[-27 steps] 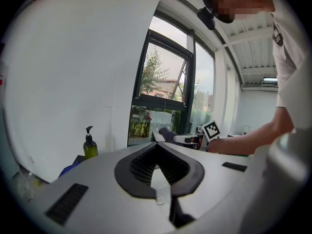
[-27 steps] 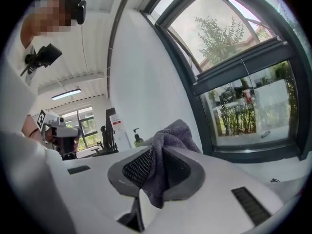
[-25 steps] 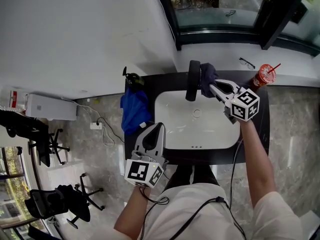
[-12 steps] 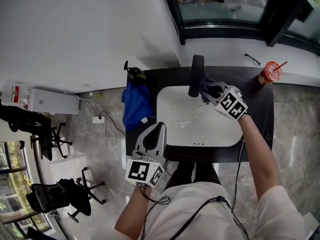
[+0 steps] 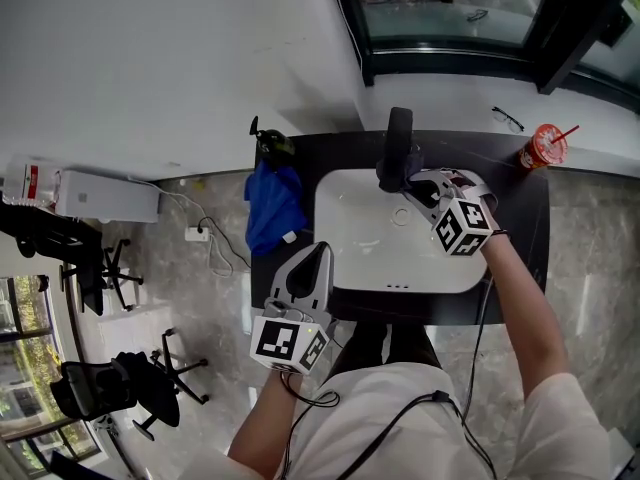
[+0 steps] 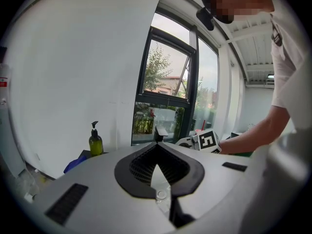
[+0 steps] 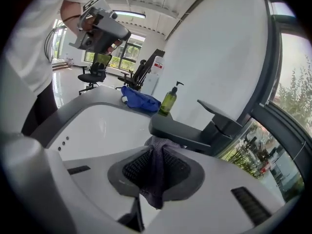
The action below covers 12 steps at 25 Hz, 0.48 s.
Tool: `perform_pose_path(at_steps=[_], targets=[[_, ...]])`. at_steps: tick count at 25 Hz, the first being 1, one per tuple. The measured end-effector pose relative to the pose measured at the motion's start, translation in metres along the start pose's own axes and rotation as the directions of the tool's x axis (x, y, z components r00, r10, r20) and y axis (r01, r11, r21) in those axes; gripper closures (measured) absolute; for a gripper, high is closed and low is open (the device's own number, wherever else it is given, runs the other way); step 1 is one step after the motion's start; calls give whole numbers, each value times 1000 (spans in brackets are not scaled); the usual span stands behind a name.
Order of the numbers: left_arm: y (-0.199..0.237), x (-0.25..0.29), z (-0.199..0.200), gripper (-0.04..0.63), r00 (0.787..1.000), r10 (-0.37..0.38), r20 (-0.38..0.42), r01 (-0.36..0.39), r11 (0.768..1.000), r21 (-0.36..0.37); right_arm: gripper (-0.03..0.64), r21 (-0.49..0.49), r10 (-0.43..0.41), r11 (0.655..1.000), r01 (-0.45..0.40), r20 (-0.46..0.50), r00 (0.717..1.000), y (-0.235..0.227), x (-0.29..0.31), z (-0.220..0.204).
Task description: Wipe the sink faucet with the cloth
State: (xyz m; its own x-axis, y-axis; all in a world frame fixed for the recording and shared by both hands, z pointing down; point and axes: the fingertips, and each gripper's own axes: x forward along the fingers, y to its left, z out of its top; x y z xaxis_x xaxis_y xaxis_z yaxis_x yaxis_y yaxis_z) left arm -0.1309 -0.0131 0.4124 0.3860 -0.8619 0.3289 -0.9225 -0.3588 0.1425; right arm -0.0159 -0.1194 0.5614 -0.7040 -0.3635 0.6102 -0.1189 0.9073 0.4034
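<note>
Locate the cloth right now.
Right gripper view: the grey cloth is pinched by the right gripper, just beneath the faucet spout, over the sink.

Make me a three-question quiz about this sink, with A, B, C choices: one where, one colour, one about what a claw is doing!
1. Where is the soap bottle? A windowsill; B counter, left of the sink, by the blue cloth; C chair.
2. The cup with the straw is: A green; B blue; C red.
3. The right claw is: A shut on the dark cloth; B open, empty; C holding the cup.
B: it stands beside the blue cloth. C: red body. A: cloth pinched between its jaws, at the faucet.
</note>
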Motion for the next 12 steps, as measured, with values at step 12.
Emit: perform_pose_path(at_steps=[12], targets=[[4, -3, 1, 603, 1000, 0, 3, 0, 1000, 4, 561, 59, 25, 998, -24, -16, 1000, 31, -6, -13]])
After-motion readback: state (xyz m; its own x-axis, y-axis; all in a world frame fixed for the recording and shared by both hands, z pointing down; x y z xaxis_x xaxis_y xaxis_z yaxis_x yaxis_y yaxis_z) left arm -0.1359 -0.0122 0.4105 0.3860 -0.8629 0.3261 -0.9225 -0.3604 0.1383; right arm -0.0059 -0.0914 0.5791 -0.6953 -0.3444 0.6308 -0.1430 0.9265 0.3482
